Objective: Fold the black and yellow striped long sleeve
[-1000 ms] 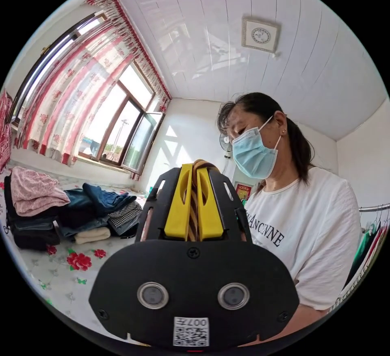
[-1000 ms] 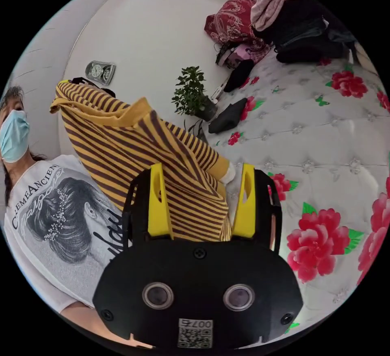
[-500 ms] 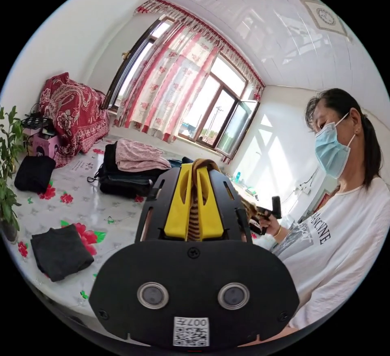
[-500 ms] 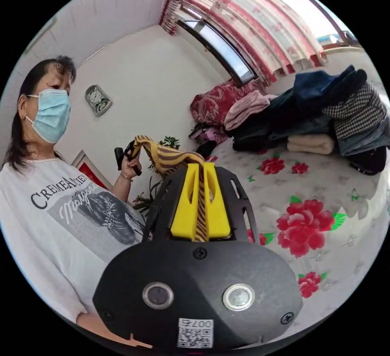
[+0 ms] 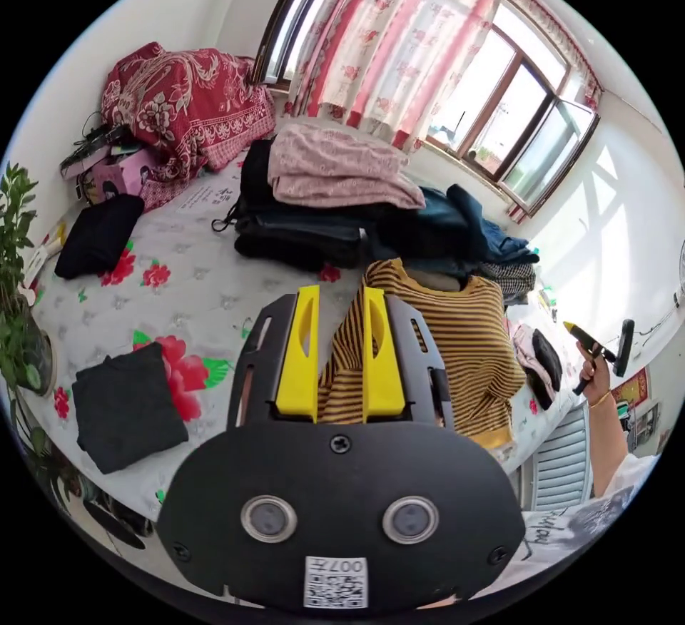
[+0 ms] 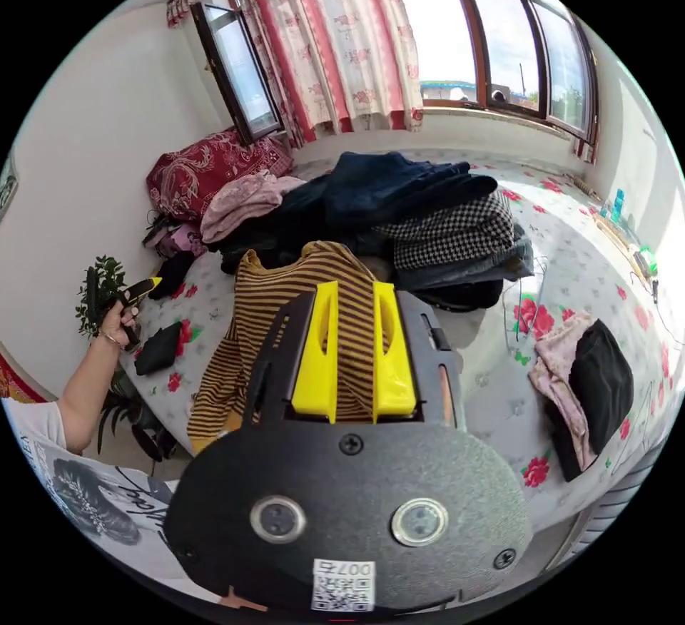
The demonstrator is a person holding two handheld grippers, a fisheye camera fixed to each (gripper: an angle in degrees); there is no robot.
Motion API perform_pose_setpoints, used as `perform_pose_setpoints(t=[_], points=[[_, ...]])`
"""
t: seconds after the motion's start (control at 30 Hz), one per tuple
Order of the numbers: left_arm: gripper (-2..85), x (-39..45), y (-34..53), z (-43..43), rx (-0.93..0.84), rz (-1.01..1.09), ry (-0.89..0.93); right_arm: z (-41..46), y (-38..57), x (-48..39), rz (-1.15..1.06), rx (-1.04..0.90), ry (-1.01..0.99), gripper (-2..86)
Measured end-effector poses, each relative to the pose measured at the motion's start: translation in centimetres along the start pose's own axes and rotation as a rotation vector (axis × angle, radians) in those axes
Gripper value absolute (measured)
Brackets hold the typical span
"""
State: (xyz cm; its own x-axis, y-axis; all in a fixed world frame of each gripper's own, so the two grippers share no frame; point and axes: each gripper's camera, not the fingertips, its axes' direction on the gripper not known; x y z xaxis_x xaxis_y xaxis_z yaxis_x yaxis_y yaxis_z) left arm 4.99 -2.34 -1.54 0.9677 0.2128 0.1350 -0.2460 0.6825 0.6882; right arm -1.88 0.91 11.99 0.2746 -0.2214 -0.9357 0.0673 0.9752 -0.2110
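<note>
black and yellow striped long sleeve (image 5: 464,347) spread flat on flowered bed

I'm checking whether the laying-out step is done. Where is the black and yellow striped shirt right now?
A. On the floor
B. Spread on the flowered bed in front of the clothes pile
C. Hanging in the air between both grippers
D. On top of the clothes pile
B: in both views the striped shirt lies spread on the flowered bed in front of the clothes pile, with the left gripper and right gripper open.
</note>
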Motion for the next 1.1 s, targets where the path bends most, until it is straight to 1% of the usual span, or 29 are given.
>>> perform_pose_setpoints(t=[0.03,0.1,0.13,0.17,0.2,0.27,0.33,0.4,0.43,0.47,0.5,0.57,0.63,0.7,0.73,0.77,0.8,0.83,0.87,0.93,0.97,1.0,1.03,1.1], points=[[9.7,-0.2,1.4,0.8,-0.026,0.007,-0.006,0.5,1.7,0.7,0.015,-0.019,0.018,3.7],[10.6,-0.6,7.6,4.5,-0.181,0.023,-0.006,3.0,8.8,3.7,0.101,-0.166,0.088,4.3],[10.7,-0.6,9.2,5.5,-0.226,0.021,-0.001,3.7,10.6,4.6,0.137,-0.217,0.102,4.5],[11.1,-0.4,12.3,7.3,-0.308,0.006,0.005,4.7,13.8,6.3,0.219,-0.315,0.115,4.9],[11.8,0.0,14.9,8.8,-0.374,-0.015,0.026,5.2,16.7,7.6,0.288,-0.370,0.118,5.4],[12.5,1.1,17.8,10.7,-0.444,-0.043,0.041,5.5,19.5,8.9,0.365,-0.398,0.135,5.7],[11.4,2.4,19.3,12.8,-0.500,-0.052,0.016,6.2,20.7,9.4,0.387,-0.410,0.161,5.8],[5.9,3.1,19.6,15.4,-0.561,-0.072,-0.055,8.6,20.8,9.5,0.364,-0.480,0.177,5.0],[5.1,3.1,19.4,16.0,-0.581,-0.082,-0.068,9.4,20.8,9.6,0.359,-0.512,0.170,4.7],[3.5,2.9,18.7,16.8,-0.614,-0.084,-0.057,10.8,20.7,9.6,0.364,-0.584,0.184,3.7],[2.7,2.5,17.7,17.0,-0.638,-0.084,-0.021,10.9,20.1,9.4,0.326,-0.590,0.231,2.2],[1.8,1.4,15.7,16.0,-0.644,-0.067,0.043,10.7,19.1,9.9,0.312,-0.618,0.184,1.2],[1.2,-0.1,13.1,13.4,-0.610,-0.045,0.068,8.7,17.9,10.9,0.286,-0.548,0.215,0.7],[0.8,-2.7,9.2,9.2,-0.550,-0.041,0.056,4.5,16.1,12.9,0.281,-0.425,0.358,0.7],[0.6,-3.3,8.2,8.2,-0.537,-0.040,0.040,3.4,15.7,13.5,0.283,-0.399,0.405,0.7],[0.4,-4.5,6.3,6.3,-0.491,-0.050,-0.024,1.4,14.9,14.6,0.284,-0.342,0.489,1.0],[0.6,-5.7,4.6,4.4,-0.414,-0.077,-0.128,-0.2,14.3,15.6,0.295,-0.298,0.536,1.5],[0.7,-6.1,3.8,3.7,-0.378,-0.076,-0.167,-0.8,14.1,16.1,0.308,-0.284,0.553,1.8],[3.5,-6.6,2.6,2.8,-0.336,-0.066,-0.222,-1.6,13.8,16.8,0.334,-0.273,0.554,2.4],[6.5,-7.3,1.6,2.6,-0.355,-0.100,-0.269,-1.8,13.7,16.7,0.341,-0.254,0.462,3.6],[7.5,-7.0,1.7,2.7,-0.357,-0.111,-0.288,-1.4,13.9,16.0,0.327,-0.243,0.376,4.3],[7.9,-6.3,2.5,2.9,-0.343,-0.104,-0.288,-0.7,14.5,14.8,0.308,-0.239,0.284,5.0],[8.2,-5.8,3.1,3.0,-0.337,-0.096,-0.285,-0.2,14.9,14.1,0.301,-0.241,0.234,5.3],[9.3,-4.2,6.8,4.6,-0.374,-0.067,-0.272,2.3,17.1,11.0,0.277,-0.281,0.040,6.6]])
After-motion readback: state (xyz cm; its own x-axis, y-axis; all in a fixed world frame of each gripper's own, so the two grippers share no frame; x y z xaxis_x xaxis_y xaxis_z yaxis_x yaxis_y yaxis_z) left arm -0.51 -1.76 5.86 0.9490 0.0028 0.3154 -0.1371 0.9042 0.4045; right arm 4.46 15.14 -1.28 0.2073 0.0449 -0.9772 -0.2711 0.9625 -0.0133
